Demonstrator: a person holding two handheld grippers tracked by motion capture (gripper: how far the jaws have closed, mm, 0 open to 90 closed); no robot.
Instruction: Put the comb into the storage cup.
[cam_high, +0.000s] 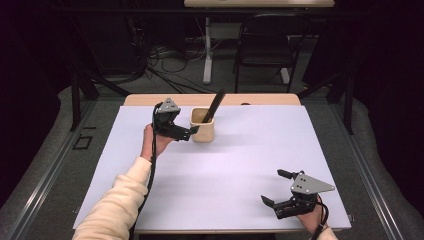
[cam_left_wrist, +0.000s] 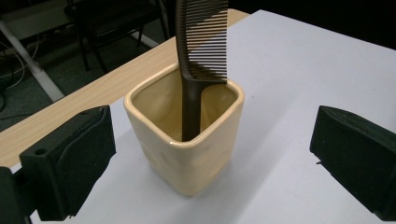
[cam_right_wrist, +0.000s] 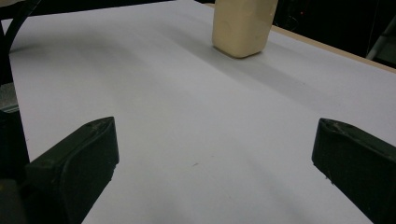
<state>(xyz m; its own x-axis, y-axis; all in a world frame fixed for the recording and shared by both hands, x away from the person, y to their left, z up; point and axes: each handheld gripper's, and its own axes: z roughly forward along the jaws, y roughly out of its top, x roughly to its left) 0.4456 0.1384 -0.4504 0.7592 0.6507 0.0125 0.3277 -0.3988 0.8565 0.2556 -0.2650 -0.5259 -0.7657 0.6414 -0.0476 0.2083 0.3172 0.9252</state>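
Note:
A cream square cup (cam_high: 202, 131) stands on the white sheet at the far middle of the table, with a dark comb (cam_high: 215, 106) upright in it, leaning right. My left gripper (cam_high: 193, 131) is just left of the cup, open, its jaws wide apart and not touching it. In the left gripper view the cup (cam_left_wrist: 187, 154) sits between and beyond the jaws of that gripper (cam_left_wrist: 215, 140), and the comb (cam_left_wrist: 203, 42) has its teeth up. My right gripper (cam_high: 272, 186) rests open at the near right corner. The cup (cam_right_wrist: 243, 25) shows far ahead of my right gripper (cam_right_wrist: 215, 149).
A white sheet (cam_high: 225, 170) covers most of the wooden table (cam_high: 145, 100). A black chair (cam_high: 265, 45) and a desk leg (cam_high: 207, 50) with cables stand beyond the far edge. Dark frame rails run along both sides.

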